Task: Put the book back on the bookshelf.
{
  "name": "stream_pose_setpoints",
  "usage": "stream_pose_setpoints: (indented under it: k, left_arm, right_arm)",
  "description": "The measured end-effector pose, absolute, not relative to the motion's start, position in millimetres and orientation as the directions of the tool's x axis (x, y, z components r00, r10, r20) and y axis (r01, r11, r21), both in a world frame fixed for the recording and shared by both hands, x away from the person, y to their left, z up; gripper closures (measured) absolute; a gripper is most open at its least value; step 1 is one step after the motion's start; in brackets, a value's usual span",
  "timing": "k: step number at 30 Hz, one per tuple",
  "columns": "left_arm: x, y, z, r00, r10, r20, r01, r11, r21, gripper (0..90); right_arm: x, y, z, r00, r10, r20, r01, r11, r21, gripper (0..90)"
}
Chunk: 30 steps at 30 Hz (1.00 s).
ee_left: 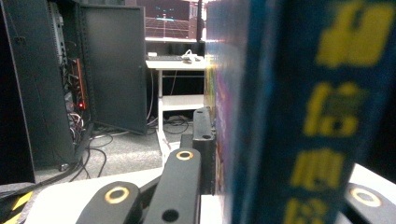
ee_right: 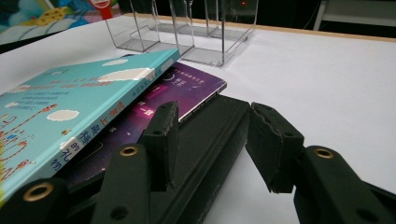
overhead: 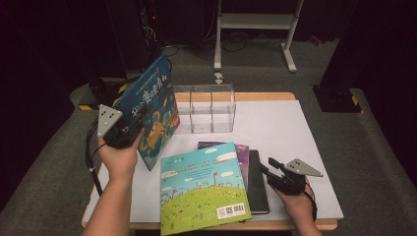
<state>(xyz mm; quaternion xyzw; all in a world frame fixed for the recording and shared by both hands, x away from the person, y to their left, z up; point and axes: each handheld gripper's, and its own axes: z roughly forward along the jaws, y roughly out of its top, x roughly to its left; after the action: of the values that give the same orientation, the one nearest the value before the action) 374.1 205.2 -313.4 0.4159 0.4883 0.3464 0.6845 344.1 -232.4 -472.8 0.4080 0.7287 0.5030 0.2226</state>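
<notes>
A blue picture book [overhead: 152, 110] with an orange character stands tilted up off the table's left side, and my left gripper [overhead: 134, 124] is shut on its lower edge. In the left gripper view the book's spine with yellow characters [ee_left: 303, 116] sits between the black jaws of the left gripper [ee_left: 280, 163]. My right gripper [overhead: 267, 167] hovers open at the right edge of a flat stack: a light blue and green book [overhead: 201, 187] on top, a purple book [overhead: 242, 149] and a black book [overhead: 258, 184] beneath. Under the right gripper [ee_right: 215, 133] lies the black book [ee_right: 205, 140]; the pads stand apart from it.
A clear acrylic divider rack [overhead: 211, 108] stands at the back middle of the white table [overhead: 290, 132]. A white frame stand [overhead: 255, 22] and dark equipment cabinets are on the floor behind. The table's wooden front edge runs near my forearms.
</notes>
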Motion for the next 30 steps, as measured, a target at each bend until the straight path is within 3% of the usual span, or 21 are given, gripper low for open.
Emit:
stream_pose_setpoints:
  k: [18,30]
  left_arm:
    - [448.4,171.8,-326.1,0.208,0.897,-0.389,-0.062,0.409,0.91,83.1]
    - [472.8,160.5,-338.4,0.164,0.921,-0.353,-0.08,0.369,0.926,83.1]
  right_arm:
    - [342.5,-238.9,-469.5,-0.571,0.815,0.101,0.361,0.138,0.922,53.4]
    - [341.6,-240.4,-468.5,-0.577,0.809,0.114,0.36,0.127,0.924,53.5]
